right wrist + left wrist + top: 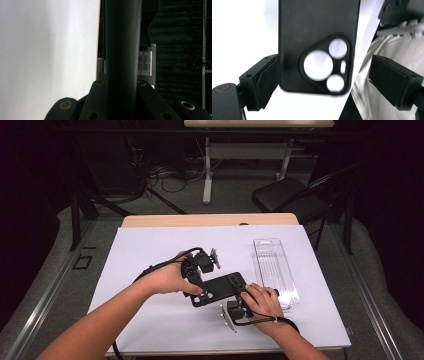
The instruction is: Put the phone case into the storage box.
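Black and matte, the phone case [218,289] is clamped at one end by the right gripper [239,306], probably to steady it. Its camera-cutout end lies between the left gripper's [323,75] spread jaws, one pad apparently brushing its edge, unclenched.

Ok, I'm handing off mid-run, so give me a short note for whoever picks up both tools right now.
Right hand-held gripper: shut on the black phone case, gripping one end.
Left hand-held gripper: open, jaws either side of the case's camera-cutout end, one pad at its edge, the other clear.
Clear plastic box: on the white table cover, beside the right hand.
Done: case lifted.
Left: probably boxing it.
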The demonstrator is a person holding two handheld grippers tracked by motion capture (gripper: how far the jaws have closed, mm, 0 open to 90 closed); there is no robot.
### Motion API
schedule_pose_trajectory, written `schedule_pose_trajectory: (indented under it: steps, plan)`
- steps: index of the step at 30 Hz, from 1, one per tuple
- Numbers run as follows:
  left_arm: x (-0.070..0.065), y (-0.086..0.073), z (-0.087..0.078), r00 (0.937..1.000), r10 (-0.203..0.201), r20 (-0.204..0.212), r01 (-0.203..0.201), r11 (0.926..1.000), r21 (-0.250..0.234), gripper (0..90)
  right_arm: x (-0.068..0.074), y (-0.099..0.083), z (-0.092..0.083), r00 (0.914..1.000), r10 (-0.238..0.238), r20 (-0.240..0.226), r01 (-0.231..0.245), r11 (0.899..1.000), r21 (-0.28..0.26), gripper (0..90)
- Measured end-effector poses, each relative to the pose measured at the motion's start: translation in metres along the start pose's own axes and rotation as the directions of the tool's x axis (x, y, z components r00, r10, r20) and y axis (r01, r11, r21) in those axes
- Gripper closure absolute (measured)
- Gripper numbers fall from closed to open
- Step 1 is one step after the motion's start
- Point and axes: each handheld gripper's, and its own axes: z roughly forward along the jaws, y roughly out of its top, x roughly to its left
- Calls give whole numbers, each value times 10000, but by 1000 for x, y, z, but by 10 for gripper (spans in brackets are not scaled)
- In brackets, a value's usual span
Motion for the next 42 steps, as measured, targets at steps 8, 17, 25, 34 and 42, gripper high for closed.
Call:
schedule_pose_trajectory:
  steps: [8,17,25,34,42]
  plan:
    - [4,-16,-7,9998,-95,-199,93,9999,-84,119,-3,-8,-2,9999,121,-18,-121,9998,143,884]
    - [11,-31,-7,9986,-401,-358,394,9990,-198,123,-6,-12,-4,10000,36,-71,-34,9997,243,884]
    - [15,-37,-9,9982,-460,-376,449,9985,-297,123,-6,-12,-4,9997,233,-7,-233,9996,144,883]
    - [18,-40,-11,9982,-459,-398,440,9979,-483,142,-10,-12,-5,9994,202,-264,-195,9995,241,884]
    - [22,-48,-18,9968,-520,-600,471,9957,-802,159,-13,-12,-5,9954,726,-623,-731,9973,-59,884]
